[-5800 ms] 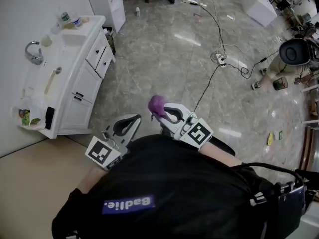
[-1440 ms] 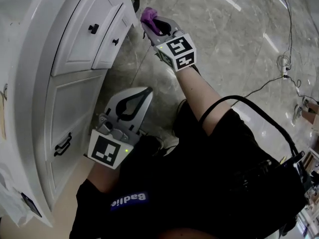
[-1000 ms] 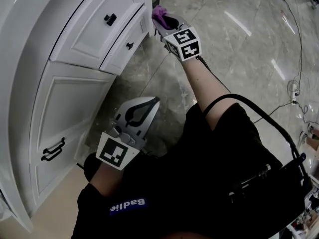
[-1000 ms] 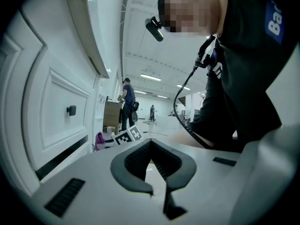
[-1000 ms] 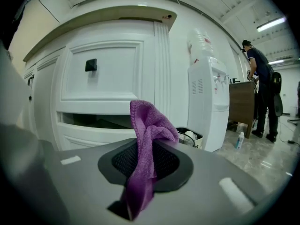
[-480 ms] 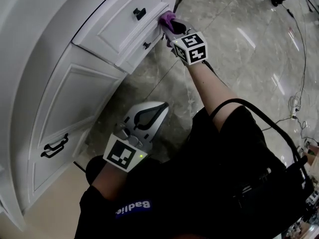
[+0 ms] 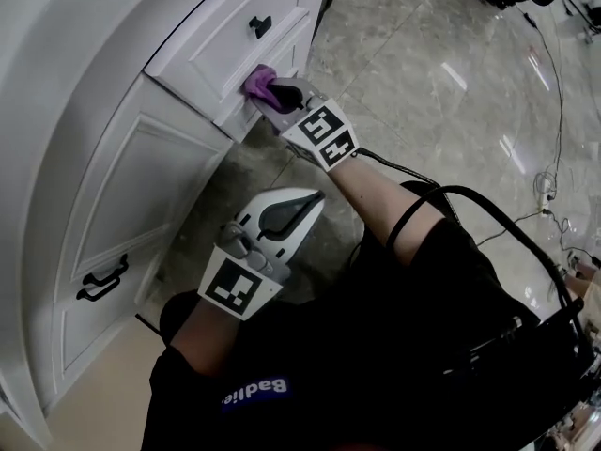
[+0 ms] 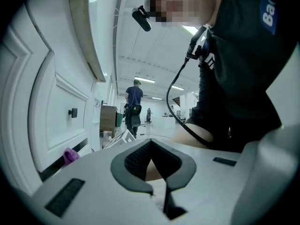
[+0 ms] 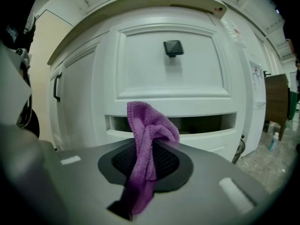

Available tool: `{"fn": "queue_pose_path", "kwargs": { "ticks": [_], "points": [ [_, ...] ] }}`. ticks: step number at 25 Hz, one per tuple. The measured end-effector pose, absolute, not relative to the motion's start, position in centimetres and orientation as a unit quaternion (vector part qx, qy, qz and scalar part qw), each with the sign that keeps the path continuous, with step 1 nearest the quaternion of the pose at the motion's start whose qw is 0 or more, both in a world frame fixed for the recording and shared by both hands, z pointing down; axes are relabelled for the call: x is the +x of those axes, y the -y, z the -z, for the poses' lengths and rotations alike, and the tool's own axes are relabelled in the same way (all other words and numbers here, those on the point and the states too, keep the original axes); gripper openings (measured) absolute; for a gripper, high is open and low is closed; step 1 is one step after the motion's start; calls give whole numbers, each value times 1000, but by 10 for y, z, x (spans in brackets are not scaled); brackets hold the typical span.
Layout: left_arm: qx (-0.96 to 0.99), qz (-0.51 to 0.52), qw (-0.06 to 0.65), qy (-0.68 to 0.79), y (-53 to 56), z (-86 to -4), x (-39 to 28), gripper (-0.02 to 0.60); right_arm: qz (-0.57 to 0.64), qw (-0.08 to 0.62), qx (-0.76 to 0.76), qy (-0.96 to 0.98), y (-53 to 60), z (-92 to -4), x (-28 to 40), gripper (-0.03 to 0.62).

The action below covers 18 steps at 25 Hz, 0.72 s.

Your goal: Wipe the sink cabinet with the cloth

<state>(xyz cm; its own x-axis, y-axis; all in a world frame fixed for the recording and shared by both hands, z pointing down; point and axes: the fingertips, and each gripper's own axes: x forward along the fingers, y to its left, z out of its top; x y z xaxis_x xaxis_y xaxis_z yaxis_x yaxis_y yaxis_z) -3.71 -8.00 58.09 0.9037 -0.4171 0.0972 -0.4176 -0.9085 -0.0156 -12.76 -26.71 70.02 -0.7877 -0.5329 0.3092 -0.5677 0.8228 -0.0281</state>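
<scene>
The person is bent over beside the white sink cabinet [image 7: 113, 139], a claw in each hand. The right claw [image 7: 269, 93] is stretched out to the cabinet front, and its jaws are pinching a purple cloth [image 7: 258, 81]. The cloth comes up between the dark pads and bunches into a soft wad past the tips. From the head view the wad looks to be touching the drawer front [image 7: 221, 40], low down near its bottom edge. A square black knob [image 7: 257, 26] sits higher on that panel. The right gripper view puts the cloth squarely before the dark gap that runs under the drawer, with a knob above it.

The left claw [image 7: 305, 198] hangs lower, close to the person's body and well apart from the cloth. Its jaws are pressed together at the tips with nothing held; only a bit of the person's arm shows through the rounded opening between the pads. It points roughly along the cabinet, not touching it.

Below the drawers a cabinet door carries a black bar handle [image 7: 101, 278]. The floor [image 7: 423, 83] is glossy grey stone. A black cable [image 7: 488, 205] loops over the person's dark top. Far off in the left gripper view, another person [image 8: 135, 104] stands in the room.
</scene>
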Motion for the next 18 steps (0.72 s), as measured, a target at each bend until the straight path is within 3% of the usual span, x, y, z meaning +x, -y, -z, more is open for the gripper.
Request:
{"fn": "queue_pose_path", "kwargs": {
  "ticks": [10,18],
  "points": [
    [978,-40,-5,206,82,-574,-45,0,-70,144,195,968,201,-708,-177,70],
    [977,-36,3,210,85,-581,-49,0,-101,114,294,944,264,-711,-101,69]
  ]
}}
